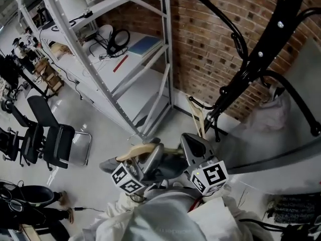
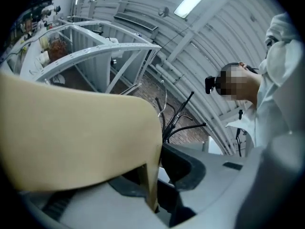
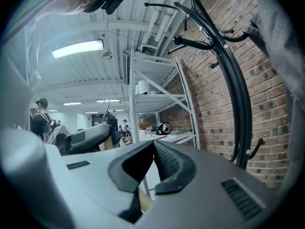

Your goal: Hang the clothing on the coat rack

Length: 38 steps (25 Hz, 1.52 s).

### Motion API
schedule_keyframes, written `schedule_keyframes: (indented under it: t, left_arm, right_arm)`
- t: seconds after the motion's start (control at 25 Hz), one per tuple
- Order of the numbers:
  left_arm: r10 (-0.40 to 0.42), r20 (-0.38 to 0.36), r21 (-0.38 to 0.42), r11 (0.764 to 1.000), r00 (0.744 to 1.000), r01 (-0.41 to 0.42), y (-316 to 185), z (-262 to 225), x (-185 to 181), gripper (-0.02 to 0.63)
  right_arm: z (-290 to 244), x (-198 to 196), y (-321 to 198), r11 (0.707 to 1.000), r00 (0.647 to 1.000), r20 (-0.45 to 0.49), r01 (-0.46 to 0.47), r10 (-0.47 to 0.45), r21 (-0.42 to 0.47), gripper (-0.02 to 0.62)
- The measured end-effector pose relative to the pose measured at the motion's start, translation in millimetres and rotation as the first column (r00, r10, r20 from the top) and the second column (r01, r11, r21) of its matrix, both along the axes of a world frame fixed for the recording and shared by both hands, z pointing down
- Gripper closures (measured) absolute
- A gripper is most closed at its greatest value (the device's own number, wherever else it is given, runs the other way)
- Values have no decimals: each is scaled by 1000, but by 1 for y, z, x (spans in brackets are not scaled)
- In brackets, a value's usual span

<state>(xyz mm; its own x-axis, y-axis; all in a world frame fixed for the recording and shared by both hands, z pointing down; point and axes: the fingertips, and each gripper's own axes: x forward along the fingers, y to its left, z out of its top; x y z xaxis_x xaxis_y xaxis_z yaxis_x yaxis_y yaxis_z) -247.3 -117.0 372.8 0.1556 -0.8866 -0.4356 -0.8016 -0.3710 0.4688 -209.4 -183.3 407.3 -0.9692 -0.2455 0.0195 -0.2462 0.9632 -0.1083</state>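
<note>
Grey floor (image 1: 100,127), brick wall (image 1: 205,39), black coat rack (image 1: 259,54)

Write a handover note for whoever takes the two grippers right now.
Left gripper: tongs shut on the wooden hanger.
Right gripper: tongs shut tip to tip, nothing seen between them.
White cloth bunches below both; whether it rides the hanger is unclear.
Coat rack stands ahead by the brick wall, not yet reached.
Left to do: hook the hanger on it.

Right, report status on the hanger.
Left gripper shut on wooden hanger. Right gripper tips together, hanger wood low between them. White garment below, not yet on coat rack. Grey cloth hangs by rack.
</note>
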Motion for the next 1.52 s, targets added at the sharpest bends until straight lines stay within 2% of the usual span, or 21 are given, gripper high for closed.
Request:
schedule_keyframes:
  t: [0.24, 0.6, 1.24, 1.52]
  left_arm:
    - [176, 5, 8, 984, 984, -176, -11, -2, 11, 518]
    - [395, 31, 5, 918, 918, -395, -13, -4, 33, 518]
    - [596, 44, 16, 802, 802, -597, -5, -16, 85, 518]
    - [646, 29, 20, 763, 763, -646, -21, -23, 112, 518]
  right_arm:
    - [-6, 19, -2, 986, 986, 1, -166, 166, 15, 571]
    - [-6, 53, 10, 922, 922, 2, -387, 387, 12, 571]
    - [-12, 114, 34, 807, 807, 4, -590, 590, 11, 571]
    - [-23, 142, 23, 778, 779, 8, -627, 627, 41, 571]
